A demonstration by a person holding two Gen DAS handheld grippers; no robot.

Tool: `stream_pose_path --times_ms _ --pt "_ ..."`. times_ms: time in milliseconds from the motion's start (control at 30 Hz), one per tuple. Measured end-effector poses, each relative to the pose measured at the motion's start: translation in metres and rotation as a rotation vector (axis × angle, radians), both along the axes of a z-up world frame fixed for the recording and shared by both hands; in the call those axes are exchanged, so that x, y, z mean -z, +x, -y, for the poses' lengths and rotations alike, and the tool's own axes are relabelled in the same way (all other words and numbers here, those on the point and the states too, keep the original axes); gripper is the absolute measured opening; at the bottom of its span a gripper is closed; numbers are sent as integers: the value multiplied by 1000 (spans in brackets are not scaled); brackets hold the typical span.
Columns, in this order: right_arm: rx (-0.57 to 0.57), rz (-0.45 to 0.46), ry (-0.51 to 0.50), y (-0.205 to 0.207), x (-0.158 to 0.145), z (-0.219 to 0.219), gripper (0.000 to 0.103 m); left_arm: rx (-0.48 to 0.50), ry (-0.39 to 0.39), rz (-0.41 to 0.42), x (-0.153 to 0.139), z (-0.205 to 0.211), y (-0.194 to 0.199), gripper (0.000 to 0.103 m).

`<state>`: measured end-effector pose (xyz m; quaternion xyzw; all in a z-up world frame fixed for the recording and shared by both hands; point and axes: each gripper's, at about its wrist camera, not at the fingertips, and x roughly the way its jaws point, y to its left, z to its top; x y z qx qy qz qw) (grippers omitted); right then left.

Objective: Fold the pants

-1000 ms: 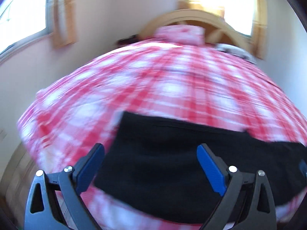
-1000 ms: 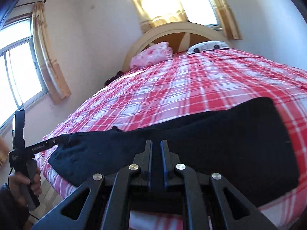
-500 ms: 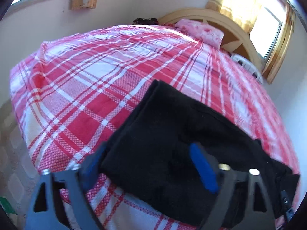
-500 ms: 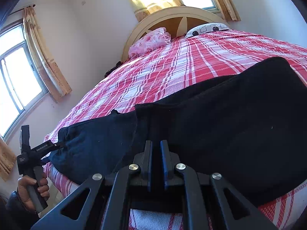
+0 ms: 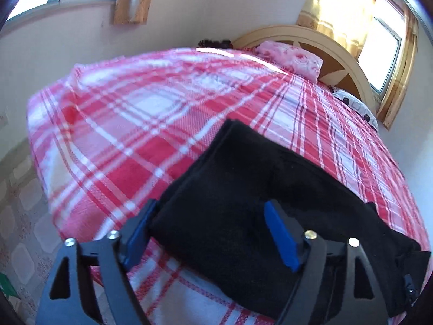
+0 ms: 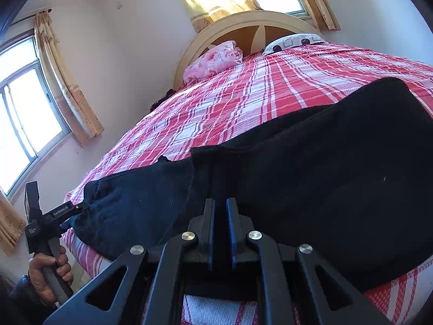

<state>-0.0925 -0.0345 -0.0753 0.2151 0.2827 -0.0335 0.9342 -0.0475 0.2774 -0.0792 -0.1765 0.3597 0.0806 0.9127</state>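
This is a bedroom in a home. A wide bed [image 6: 270,103] fills most of the room, covered with a red and white checked blanket [image 5: 162,124]. At its far end stands a rounded wooden headboard [image 6: 251,27] with 2 pillows [image 6: 213,61] against it. The walls [image 6: 130,40] are plain and pale. There are 2 windows [image 6: 24,119] with yellow curtains [image 6: 67,86], and the floor [image 5: 19,208] has patterned tiles.

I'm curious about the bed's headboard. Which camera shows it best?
The right wrist view: the headboard stands whole, sharp and nearly centred there, with its arched cream rim and brown panels. The left wrist view shows it smaller, off to the upper right, partly behind the pink pillow.
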Motion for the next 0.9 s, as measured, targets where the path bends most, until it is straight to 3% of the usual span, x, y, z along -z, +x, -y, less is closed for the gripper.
stream_pose_path --times_ms 33,67,100,200,333,500,667,767,900 --pt "0 1 0 0 0 0 9 -1 -1 13 -1 -1 -2 80" --pt "0 1 0 0 0 0 9 11 -5 24 -4 -2 -3 60" --pt "-1 2 -1 0 0 1 9 27 -17 33 -6 -2 -5 50" --pt "-1 5 1 -1 1 0 9 83 -92 50 -9 -6 -3 44" --pt "-1 6 7 -1 2 1 9 65 -178 41 -6 -12 -3 42" --pt "-6 8 17 -1 2 3 9 70 -183 78 -23 -7 -5 41" --pt "-44 -9 24 2 -2 7 9 174 -71 156 -65 27 -2 39" --pt "-5 41 82 -10 -14 21 9 315 14 242 -100 67 -5 39" --pt "64 103 71 -29 -32 47 9 568 74 376 -138 144 -19 36"
